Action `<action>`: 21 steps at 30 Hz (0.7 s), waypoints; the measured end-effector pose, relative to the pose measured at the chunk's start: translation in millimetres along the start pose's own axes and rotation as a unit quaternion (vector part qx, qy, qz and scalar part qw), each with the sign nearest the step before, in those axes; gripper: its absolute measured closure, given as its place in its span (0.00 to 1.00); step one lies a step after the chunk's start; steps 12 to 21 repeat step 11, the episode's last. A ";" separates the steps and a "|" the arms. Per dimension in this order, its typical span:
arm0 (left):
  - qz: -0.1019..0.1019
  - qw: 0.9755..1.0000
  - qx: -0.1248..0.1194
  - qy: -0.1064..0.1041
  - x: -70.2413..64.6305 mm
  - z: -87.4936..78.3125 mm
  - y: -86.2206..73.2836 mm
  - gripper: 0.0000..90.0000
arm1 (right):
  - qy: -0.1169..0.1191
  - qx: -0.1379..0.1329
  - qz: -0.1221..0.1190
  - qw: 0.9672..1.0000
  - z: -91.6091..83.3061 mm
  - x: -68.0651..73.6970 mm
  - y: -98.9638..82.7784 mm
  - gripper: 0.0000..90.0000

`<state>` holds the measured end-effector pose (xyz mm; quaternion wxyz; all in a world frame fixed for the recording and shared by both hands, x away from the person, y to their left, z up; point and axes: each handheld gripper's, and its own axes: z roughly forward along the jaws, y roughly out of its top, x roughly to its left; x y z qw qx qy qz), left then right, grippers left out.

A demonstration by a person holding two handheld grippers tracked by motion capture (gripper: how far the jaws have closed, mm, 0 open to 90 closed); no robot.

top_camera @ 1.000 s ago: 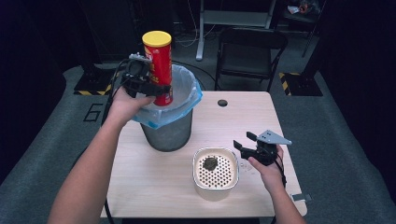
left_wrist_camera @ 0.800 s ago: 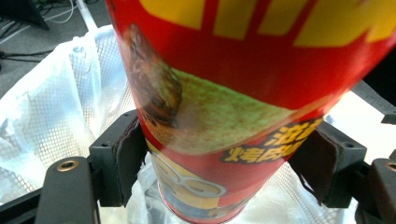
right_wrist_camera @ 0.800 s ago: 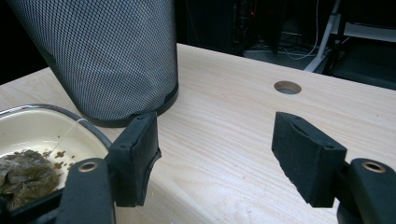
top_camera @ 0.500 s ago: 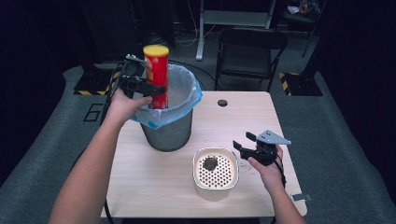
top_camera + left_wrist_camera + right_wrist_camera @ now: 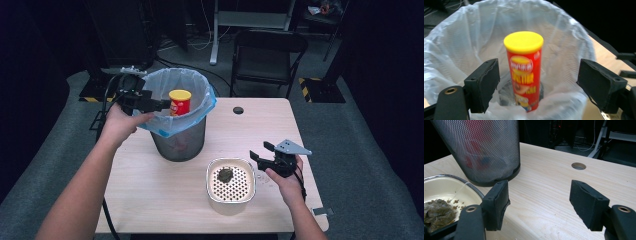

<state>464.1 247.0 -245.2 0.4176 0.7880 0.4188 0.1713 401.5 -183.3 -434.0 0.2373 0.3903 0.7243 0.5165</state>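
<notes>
Our left gripper (image 5: 150, 104) sits at the rim of the bin (image 5: 177, 142), at about 9 o'clock from it, and its jaws are wide apart with nothing between the pads. The chip can (image 5: 524, 70) stands upright down inside the bin, in the white bag (image 5: 456, 45) that lines it. Its yellow lid (image 5: 179, 95) shows just below the rim in the high view. No part of our gripper touches the can.

We think the can is light and stiff, most likely cardboard with a smooth, slippery skin. It could dent if we squeeze too hard. If we had to lift it out, we would hold it around the red middle, just under the lid, with the jaws on two opposite sides.

Our right gripper (image 5: 268, 159) rests low over the table (image 5: 160, 200), at about 3 o'clock from the white bowl (image 5: 231, 189). Its jaws are apart too and hold nothing.

The bowl has a floor full of little holes, and on it lies one dark, wet-looking clump (image 5: 436, 213) with a few crumbs and a thin string. It may be a used tea bag. It looks soft and soggy, so it could tear or drip. Through the mesh of the bin we see red and blue blurs
</notes>
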 end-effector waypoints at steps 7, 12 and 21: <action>0.014 1.000 -0.009 -0.023 -13.3 -18.9 -10.7 0.21 | 0.001 0.000 0.001 1.000 -0.6 -0.7 -0.1 0.35; 0.027 0.999 -0.014 -0.038 -19.6 -31.2 -22.5 0.22 | -0.001 -0.001 0.002 1.000 -1.6 -1.9 -0.5 0.35; 0.027 0.999 -0.014 -0.038 -19.6 -31.2 -22.5 0.22 | -0.001 -0.001 0.002 1.000 -1.6 -1.9 -0.5 0.35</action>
